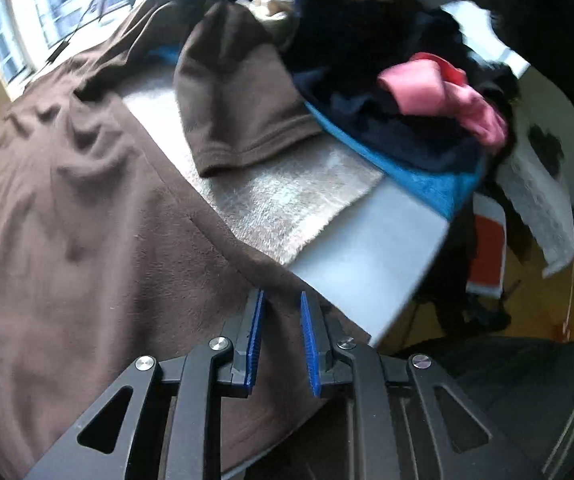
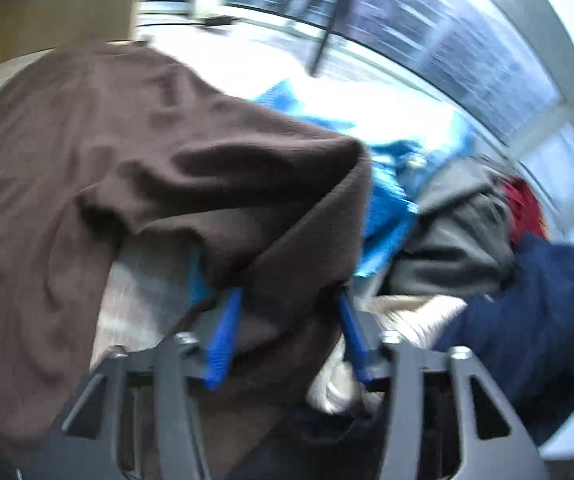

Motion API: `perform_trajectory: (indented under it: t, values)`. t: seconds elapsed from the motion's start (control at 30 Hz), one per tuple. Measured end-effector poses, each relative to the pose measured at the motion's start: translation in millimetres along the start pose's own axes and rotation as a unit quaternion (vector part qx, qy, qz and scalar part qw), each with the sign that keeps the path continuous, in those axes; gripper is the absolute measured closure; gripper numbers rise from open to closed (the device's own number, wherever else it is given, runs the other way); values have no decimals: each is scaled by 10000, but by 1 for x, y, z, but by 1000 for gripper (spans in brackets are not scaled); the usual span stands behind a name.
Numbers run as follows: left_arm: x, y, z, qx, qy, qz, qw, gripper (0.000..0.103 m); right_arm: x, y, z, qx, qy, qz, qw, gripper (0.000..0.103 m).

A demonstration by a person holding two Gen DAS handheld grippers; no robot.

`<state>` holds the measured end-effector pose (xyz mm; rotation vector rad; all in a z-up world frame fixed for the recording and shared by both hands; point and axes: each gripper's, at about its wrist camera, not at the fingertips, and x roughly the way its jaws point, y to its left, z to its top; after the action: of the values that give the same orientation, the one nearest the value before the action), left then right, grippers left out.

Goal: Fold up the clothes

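Both grippers work the soft brown fleece garment [image 1: 67,208] spread at nine o'clock on the tabletop [image 1: 367,248]: left gripper [image 1: 281,344] jaws pinch its edge; right gripper [image 2: 287,336], blurred, probably grips a lifted fold, ready for folding.

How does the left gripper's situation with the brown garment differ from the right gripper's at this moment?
The left gripper has a narrow gap over a flat-lying edge of the brown garment. The right gripper is spread wider, with bunched, raised brown cloth draped between its fingers. Both have blue pads; neither grip can be confirmed.
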<state>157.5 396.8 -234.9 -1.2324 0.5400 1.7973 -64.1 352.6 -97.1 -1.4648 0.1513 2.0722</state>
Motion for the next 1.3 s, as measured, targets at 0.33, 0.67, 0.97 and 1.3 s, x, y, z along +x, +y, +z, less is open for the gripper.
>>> perform_trajectory:
  t: [0.33,0.67,0.97,1.3]
  values:
    - [-22,-4,0,-581,-230,-226,9978,101,-49,-79,28,-622,-941,-617,9917,97]
    - [-26,11,-9,-925,119,-755,9928,100,-44,-95,34,-1424,-473,-1004,9836,63]
    - [-20,-3,-4,-982,143,-494,9938,100,-99,-24,38,-1245,-1046,1086,9807,51]
    - [3,-10,-4,-825,305,-453,9951,100,42,69,61,-2971,-158,614,9527,53]
